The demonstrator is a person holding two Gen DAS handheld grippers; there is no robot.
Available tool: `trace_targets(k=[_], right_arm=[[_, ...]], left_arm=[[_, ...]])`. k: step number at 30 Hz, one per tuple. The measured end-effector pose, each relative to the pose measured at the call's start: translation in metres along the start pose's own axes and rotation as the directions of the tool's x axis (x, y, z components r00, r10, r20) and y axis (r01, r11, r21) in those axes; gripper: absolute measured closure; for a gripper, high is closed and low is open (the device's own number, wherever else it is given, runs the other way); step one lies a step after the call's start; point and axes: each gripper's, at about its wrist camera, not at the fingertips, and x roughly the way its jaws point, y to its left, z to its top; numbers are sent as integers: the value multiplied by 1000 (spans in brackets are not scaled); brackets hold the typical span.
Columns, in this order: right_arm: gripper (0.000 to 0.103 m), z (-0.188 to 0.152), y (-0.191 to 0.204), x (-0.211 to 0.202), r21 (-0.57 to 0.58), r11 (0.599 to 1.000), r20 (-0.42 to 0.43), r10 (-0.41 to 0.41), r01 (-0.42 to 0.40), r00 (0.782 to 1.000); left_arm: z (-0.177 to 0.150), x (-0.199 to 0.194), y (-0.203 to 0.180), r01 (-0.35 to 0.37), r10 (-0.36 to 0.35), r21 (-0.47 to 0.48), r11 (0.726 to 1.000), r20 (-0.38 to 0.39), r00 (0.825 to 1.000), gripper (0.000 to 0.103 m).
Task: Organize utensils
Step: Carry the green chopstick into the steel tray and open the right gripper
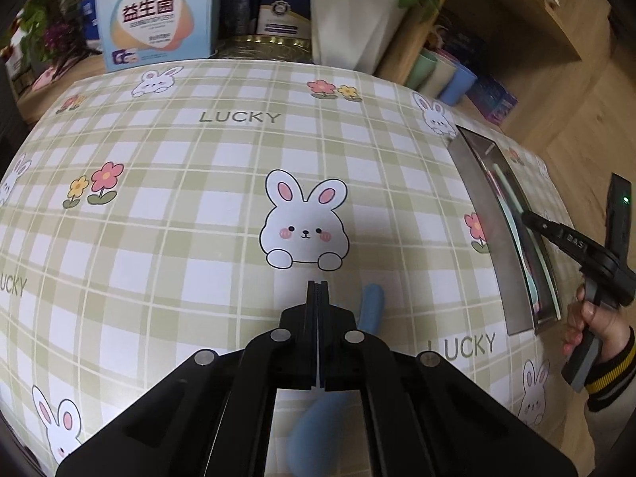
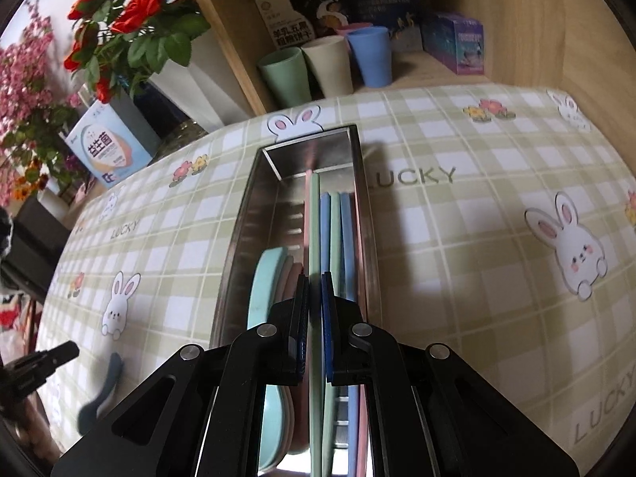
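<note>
One blue spoon (image 1: 371, 302) lies seemingly beneath the closed left tool (image 1: 318, 290).

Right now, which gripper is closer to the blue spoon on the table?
Left. The left gripper hangs right over the blue spoon, while the right gripper is off over the metal tray.

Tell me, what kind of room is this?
Probably a home dining corner: a checked bunny tablecloth, a metal tray holding pastel spoons and chopsticks, cups on a wooden shelf, and potted red flowers beside it.
</note>
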Motion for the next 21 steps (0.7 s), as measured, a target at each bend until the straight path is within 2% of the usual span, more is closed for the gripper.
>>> trace_targets(k=[2,6,10,15,21], right_arm=[[97,-1,-1,2,12,1000,-4,1,-1,1000],[96,-2,1,2,22,1000,-9,-10,11,1000],[95,-3,5,-6,18,1000,4,-11,11,1000],[95,-10,11,-26,30,999,30,-14,13,999],[95,-29,15,-49,66,998,46,-21,18,999]], left_arm=[[-1,0,1,16,-16,12,1000,-17,1000,100],[-6,-1,1,64,-62,38,997,-45,997,83],[-15,0,-8,115,-109,79,990,-82,991,72],[-31,6,-25,155,-135,140,978,-137,981,72],[-37,8,-36,194,-170,157,968,-154,973,72]])
